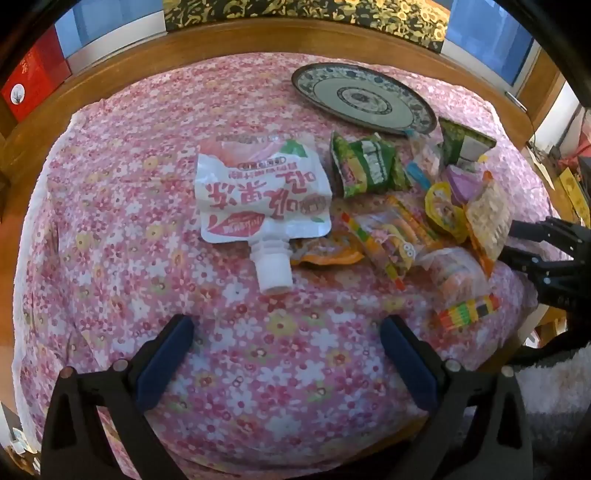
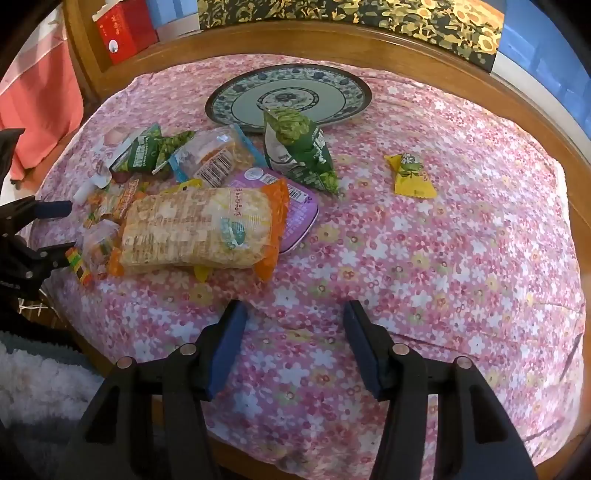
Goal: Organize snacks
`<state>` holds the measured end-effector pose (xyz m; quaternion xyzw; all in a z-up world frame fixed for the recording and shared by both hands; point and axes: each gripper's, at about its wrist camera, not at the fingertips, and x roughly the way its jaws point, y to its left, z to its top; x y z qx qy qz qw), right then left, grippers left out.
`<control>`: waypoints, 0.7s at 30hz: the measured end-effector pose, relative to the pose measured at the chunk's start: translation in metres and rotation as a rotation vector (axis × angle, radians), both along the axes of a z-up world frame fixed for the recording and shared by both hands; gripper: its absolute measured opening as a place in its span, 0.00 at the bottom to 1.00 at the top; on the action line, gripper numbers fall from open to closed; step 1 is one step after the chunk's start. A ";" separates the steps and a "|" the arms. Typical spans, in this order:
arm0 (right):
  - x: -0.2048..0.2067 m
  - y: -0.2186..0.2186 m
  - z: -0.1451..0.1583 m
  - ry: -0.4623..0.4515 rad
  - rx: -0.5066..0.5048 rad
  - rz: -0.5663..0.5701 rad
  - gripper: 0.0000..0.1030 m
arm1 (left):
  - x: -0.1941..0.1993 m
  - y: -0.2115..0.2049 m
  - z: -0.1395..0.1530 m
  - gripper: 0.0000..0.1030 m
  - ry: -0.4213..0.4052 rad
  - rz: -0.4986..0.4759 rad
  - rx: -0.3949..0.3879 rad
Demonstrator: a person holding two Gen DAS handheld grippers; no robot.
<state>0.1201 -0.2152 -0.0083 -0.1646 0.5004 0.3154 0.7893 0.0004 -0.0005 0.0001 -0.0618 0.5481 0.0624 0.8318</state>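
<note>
A pile of snacks lies on the pink floral tablecloth (image 1: 110,221). A white jelly pouch (image 1: 258,195) with a spout lies left of the pile, ahead of my open, empty left gripper (image 1: 286,328). A big orange cracker bag (image 2: 199,230) lies on a purple box (image 2: 299,214). Green packets (image 2: 299,147) lean near a blue-and-white plate (image 2: 236,107), which holds nothing. A yellow candy packet (image 2: 410,173) lies alone to the right. My right gripper (image 2: 295,314) is open and empty, near the table's front edge.
The plate (image 1: 321,88) sits at the back of the table. A wooden rim (image 1: 110,70) rings the table. A red box (image 2: 122,29) stands behind on the left. The other gripper (image 1: 546,251) shows at the pile's right edge.
</note>
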 end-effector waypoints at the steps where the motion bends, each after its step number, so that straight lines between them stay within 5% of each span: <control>1: 0.000 0.000 0.000 -0.001 -0.001 -0.002 0.56 | 0.000 0.000 0.000 0.99 -0.005 0.000 -0.007; 21: -0.004 -0.001 -0.001 -0.010 0.010 0.005 0.57 | 0.006 0.001 0.001 1.00 -0.011 -0.020 -0.011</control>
